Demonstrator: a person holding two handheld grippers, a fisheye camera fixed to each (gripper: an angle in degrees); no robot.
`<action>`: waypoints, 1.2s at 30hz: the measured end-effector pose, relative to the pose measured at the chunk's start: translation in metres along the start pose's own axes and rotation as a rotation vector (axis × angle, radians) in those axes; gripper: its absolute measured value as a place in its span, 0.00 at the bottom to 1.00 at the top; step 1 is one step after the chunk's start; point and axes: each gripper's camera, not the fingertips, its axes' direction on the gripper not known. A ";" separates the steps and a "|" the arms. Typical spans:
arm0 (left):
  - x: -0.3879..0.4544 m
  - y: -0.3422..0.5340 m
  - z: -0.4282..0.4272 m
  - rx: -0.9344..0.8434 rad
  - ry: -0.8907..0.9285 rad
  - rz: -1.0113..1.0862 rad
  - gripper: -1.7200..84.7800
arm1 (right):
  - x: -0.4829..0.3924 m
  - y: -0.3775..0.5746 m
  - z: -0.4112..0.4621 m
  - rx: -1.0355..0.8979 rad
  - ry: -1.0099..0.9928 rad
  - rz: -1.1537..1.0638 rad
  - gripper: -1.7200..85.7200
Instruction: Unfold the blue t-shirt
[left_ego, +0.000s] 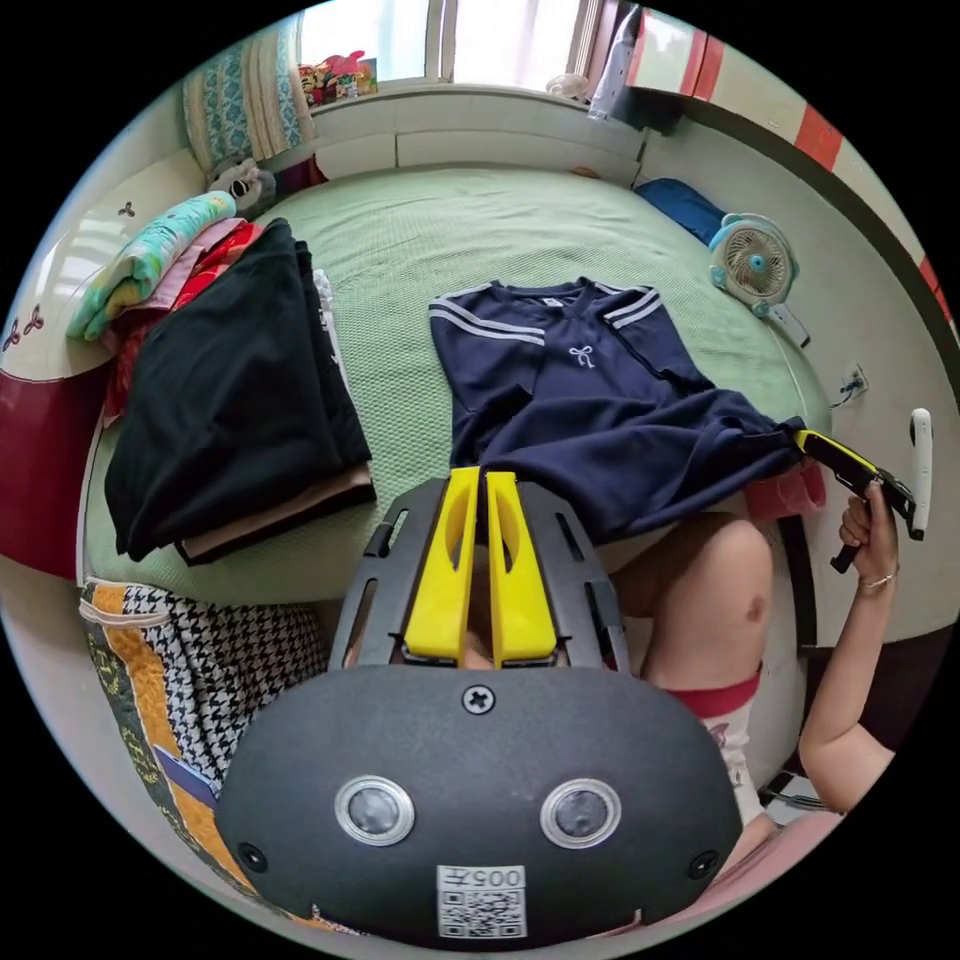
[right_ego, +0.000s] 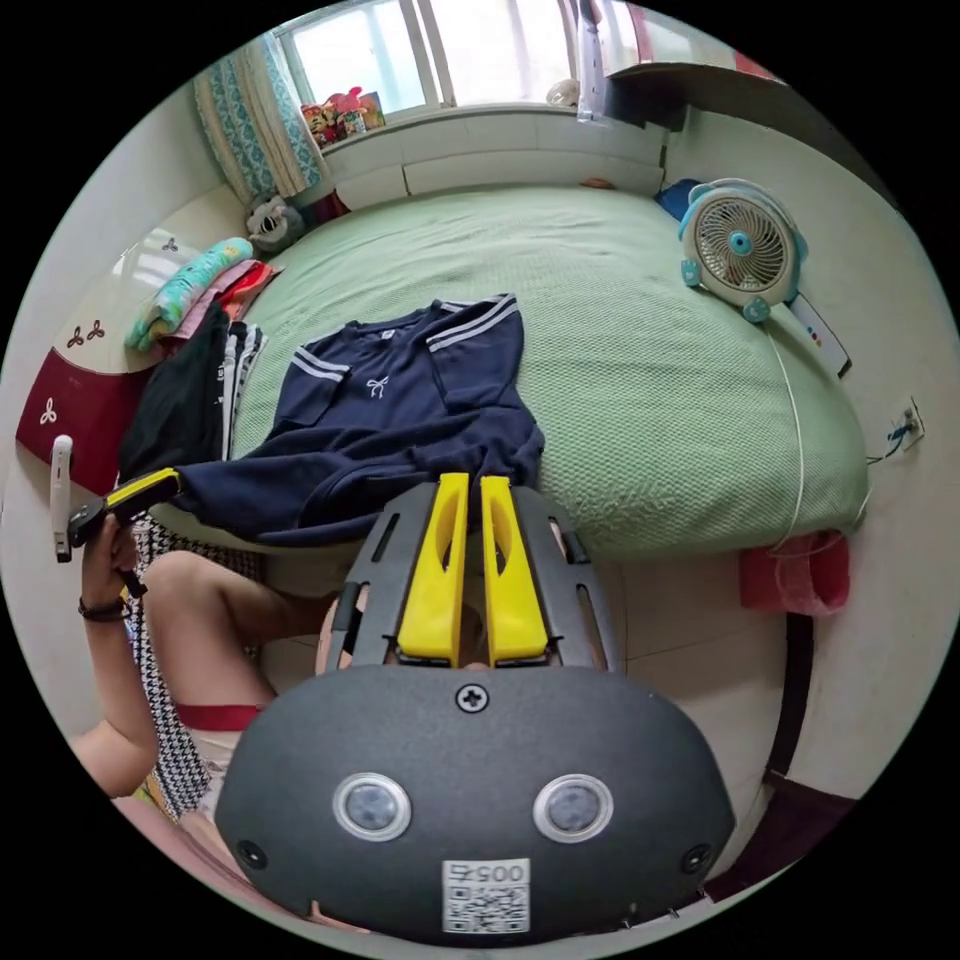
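Note:
The blue t-shirt (left_ego: 590, 400) (right_ego: 390, 420) is navy with white sleeve stripes and a small bow mark. It lies front up on the green bed (left_ego: 420, 250) (right_ego: 640, 400), collar toward the window, hem stretched over the near edge. In the left gripper view, my left gripper (left_ego: 483, 478) is shut on one hem corner. The right gripper (left_ego: 812, 442) pinches the other corner at the right. In the right gripper view, my right gripper (right_ego: 475, 482) is shut on the hem, and the left gripper (right_ego: 150, 487) holds the far corner at the left.
A stack of folded black clothes (left_ego: 230, 400) (right_ego: 180, 400) lies beside the shirt. Colourful rolled fabrics (left_ego: 150, 255) sit by the headboard. A small fan (left_ego: 752, 262) (right_ego: 742, 245) stands on the bed's other side. The person's knee (left_ego: 715, 580) is under the hem.

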 end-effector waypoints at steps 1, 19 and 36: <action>0.000 0.005 -0.005 0.005 0.009 0.002 0.03 | 0.001 0.012 -0.009 0.014 0.004 0.001 0.01; -0.035 0.079 -0.042 -0.059 0.071 -0.058 0.06 | 0.047 0.095 0.016 -0.126 0.019 0.175 0.05; 0.004 -0.134 0.128 -0.137 0.101 0.113 0.17 | -0.099 -0.095 0.120 -0.010 0.094 -0.294 0.14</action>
